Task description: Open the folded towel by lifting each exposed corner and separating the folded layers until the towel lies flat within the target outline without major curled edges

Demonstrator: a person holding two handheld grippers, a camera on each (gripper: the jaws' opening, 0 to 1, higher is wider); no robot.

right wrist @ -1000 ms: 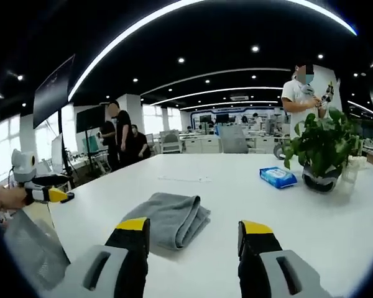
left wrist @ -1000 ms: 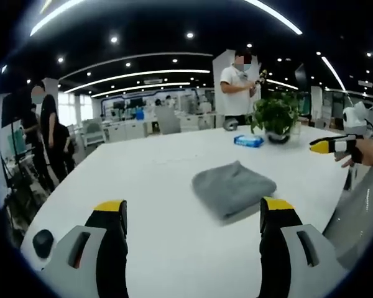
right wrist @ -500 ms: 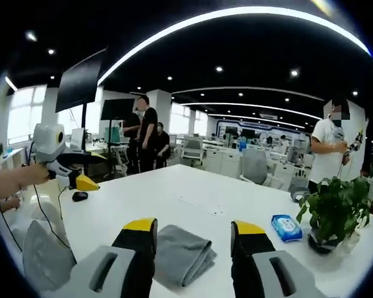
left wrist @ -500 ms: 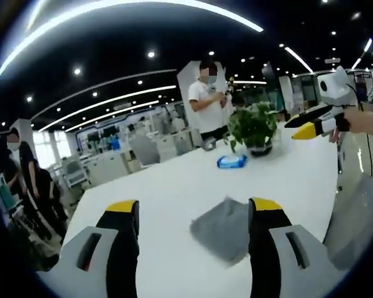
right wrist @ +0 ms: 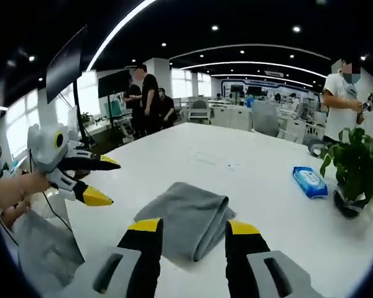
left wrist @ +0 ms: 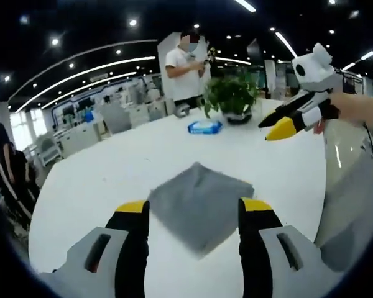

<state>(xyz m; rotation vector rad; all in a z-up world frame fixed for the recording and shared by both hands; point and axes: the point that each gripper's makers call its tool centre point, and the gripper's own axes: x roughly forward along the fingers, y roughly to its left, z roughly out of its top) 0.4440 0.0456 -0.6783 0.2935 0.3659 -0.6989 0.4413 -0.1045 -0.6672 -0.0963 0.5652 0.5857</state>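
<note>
Towel (left wrist: 199,202), grey and folded, lies on my white desk (left wrist: 105,174), seen just past the tips of both tools and touched by neither. My left tool (left wrist: 194,217) has its jaws spread with nothing between them; my right tool (right wrist: 191,230) is spread and empty too. Farther back on the desk sit a blue wipes packet (right wrist: 309,181) and a potted plant (right wrist: 359,171). People stand beyond the far edge.

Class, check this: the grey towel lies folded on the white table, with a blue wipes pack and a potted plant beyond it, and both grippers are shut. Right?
Not quite: both grippers are open. The left gripper view shows the left gripper open above the folded towel; the right gripper view shows the right gripper open too.
</note>
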